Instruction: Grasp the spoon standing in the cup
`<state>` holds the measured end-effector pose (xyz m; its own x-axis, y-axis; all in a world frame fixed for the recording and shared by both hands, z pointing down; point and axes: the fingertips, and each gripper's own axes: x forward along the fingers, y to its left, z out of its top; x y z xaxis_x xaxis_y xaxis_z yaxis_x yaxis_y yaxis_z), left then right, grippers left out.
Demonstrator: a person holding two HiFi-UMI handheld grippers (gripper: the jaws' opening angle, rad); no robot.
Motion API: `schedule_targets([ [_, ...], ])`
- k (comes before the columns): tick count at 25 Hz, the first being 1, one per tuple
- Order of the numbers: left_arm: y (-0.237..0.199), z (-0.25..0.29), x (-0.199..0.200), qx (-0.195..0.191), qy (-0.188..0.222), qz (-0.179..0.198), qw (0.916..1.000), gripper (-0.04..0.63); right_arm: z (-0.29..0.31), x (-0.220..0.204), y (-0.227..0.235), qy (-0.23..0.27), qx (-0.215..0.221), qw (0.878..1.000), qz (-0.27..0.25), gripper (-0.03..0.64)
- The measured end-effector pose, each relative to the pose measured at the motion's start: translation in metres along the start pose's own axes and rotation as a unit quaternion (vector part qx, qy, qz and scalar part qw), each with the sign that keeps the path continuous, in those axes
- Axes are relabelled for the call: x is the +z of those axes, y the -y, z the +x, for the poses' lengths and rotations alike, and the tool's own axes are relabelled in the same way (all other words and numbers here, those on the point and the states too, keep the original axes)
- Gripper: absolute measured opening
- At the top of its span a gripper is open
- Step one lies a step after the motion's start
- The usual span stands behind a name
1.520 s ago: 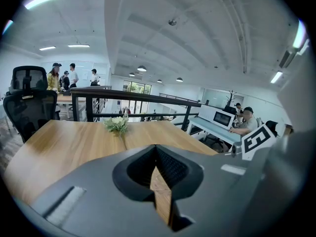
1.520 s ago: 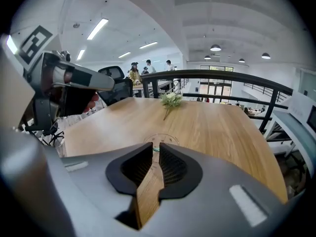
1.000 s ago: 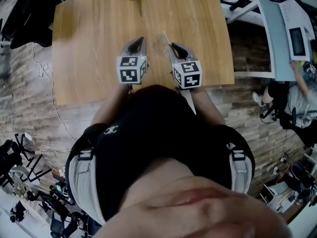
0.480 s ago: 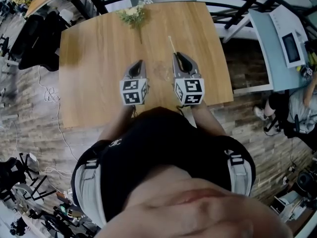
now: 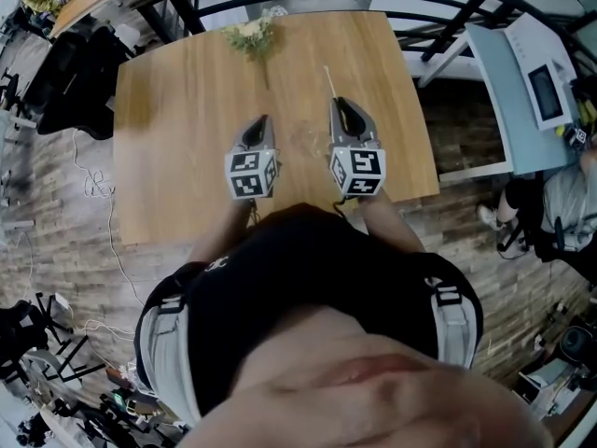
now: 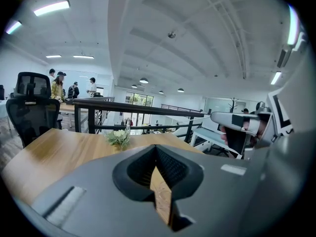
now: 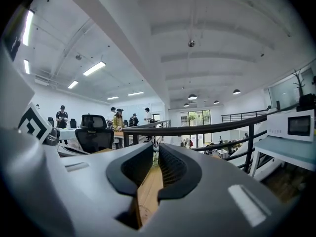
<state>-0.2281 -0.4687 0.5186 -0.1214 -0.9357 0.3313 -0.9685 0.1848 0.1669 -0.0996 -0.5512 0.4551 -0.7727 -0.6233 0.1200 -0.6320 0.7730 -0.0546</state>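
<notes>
Right gripper [image 5: 338,103]: jaws closing on the spoon [image 5: 328,80]; its thin handle juts ahead of the tips. A faint clear cup [image 5: 302,138] sits beside them on the surface [image 5: 187,110]. Left gripper [image 5: 261,119]: jaws clenched, empty. The grasp looks nearly done; only firming is left.

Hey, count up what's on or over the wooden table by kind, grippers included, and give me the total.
Grippers: 2 (left gripper; right gripper, jaws closing on the spoon)
Spoon: 1
Clear cup: 1
Flower bunch: 1
Total: 5
</notes>
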Motion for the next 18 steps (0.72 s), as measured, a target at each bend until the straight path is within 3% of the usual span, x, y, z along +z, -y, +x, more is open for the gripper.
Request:
schedule_targets([
  [7,-0.004,-0.004,0.005,0.007,0.008,0.004,0.9999,0.012,0.002,-0.013,0.007,0.007,-0.022,1.000,0.000,0.034],
  [18,-0.005,-0.009,0.008,0.006,0.013,0.001,0.9999,0.012,-0.006,-0.010,0.000,0.006,0.000,1.000,0.005,0.031],
])
